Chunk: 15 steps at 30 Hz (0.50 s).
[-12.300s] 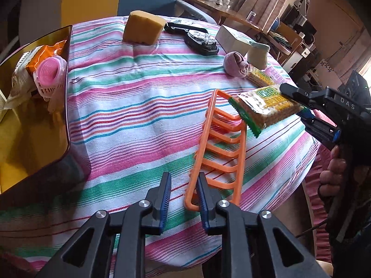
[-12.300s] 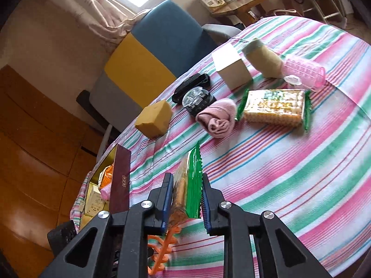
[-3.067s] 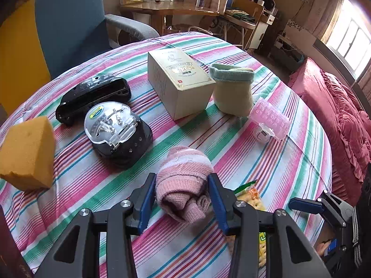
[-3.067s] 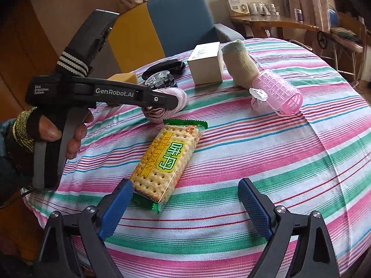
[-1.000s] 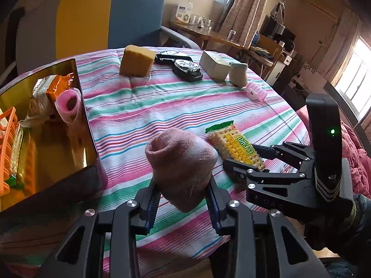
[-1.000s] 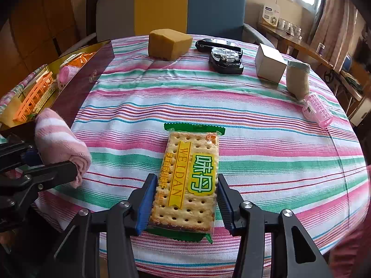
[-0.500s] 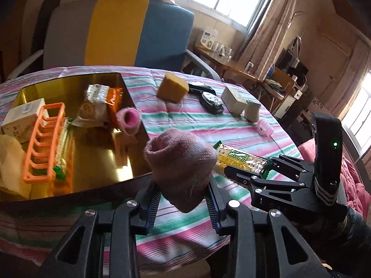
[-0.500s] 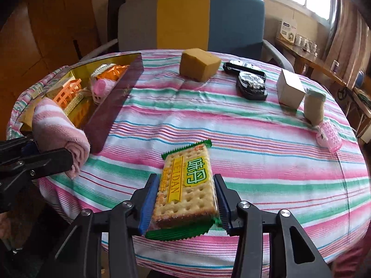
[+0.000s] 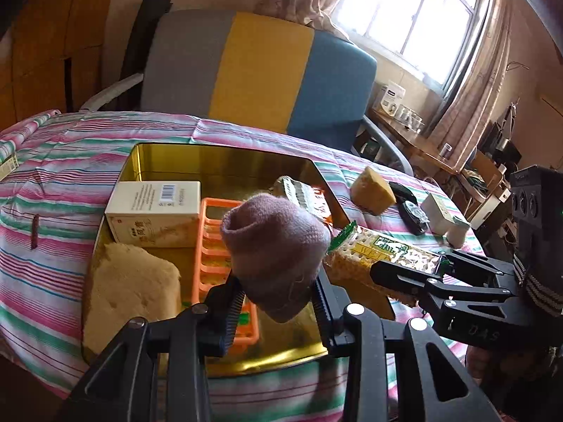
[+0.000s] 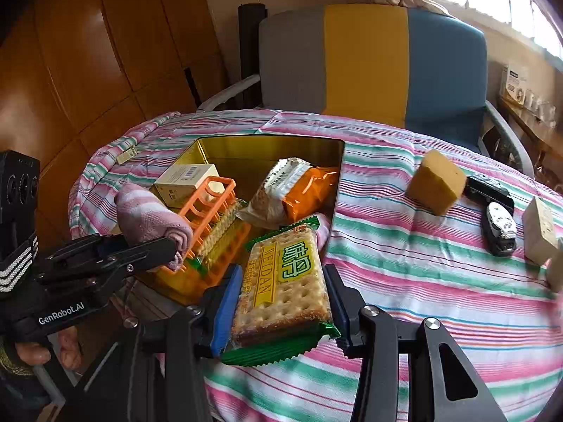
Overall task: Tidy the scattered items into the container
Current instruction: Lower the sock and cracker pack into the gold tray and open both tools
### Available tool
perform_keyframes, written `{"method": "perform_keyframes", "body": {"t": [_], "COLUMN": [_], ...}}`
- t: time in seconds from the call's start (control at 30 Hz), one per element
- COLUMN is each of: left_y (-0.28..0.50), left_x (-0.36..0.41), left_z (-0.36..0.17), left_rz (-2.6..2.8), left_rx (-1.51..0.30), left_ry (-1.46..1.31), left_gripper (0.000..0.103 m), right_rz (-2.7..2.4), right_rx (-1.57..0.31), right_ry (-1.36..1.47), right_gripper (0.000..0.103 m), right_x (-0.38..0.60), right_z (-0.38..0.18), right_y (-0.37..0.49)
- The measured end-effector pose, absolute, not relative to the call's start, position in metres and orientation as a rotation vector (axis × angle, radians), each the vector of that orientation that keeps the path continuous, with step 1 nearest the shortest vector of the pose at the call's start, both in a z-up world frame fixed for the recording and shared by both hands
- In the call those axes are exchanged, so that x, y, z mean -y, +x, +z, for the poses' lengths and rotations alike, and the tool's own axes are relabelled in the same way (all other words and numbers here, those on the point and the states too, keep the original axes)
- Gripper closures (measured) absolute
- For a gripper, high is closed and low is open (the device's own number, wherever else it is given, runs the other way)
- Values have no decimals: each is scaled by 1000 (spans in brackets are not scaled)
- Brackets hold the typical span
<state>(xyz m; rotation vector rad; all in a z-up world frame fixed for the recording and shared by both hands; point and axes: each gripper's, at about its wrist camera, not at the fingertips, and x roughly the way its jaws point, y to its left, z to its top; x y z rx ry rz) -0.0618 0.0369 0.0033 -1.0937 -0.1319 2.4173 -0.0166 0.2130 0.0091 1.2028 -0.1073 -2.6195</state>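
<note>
Angled downward, the left gripper [image 9: 278, 290] pinches a soft knitted pink sock [image 9: 276, 246] over the shiny gold tin [image 9: 225, 160]. Beside it, the right gripper [image 10: 281, 302] clamps a flat crinkly cracker packet [image 10: 285, 281] above the striped bench [image 10: 422, 281].

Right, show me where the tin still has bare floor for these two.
Bare gold floor shows at the gold tin's far end behind the white box, and at its near right corner beside the orange rack. Crowded: tan sponge near left, snack bags far right.
</note>
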Motion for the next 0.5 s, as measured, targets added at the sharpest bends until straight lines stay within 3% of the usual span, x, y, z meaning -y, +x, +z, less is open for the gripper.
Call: {"method": "perform_keyframes", "body": {"t": [0.33,0.5], "left_y": [-141,-161], "left_x": [-32,-31], "left_z": [-4,-8], "left_rz": [2469,2492], "left_rx": [159,190], "left_ry": [-1193,-1242], "left_gripper": [66,60], "right_rz": [-2524,-2506], "right_rx": [270,258], "right_ry": [1281,1310], "right_gripper": [55,51], "right_x": [-186,-183], "right_z": [-6,-15], "right_y": [-74,-75]}}
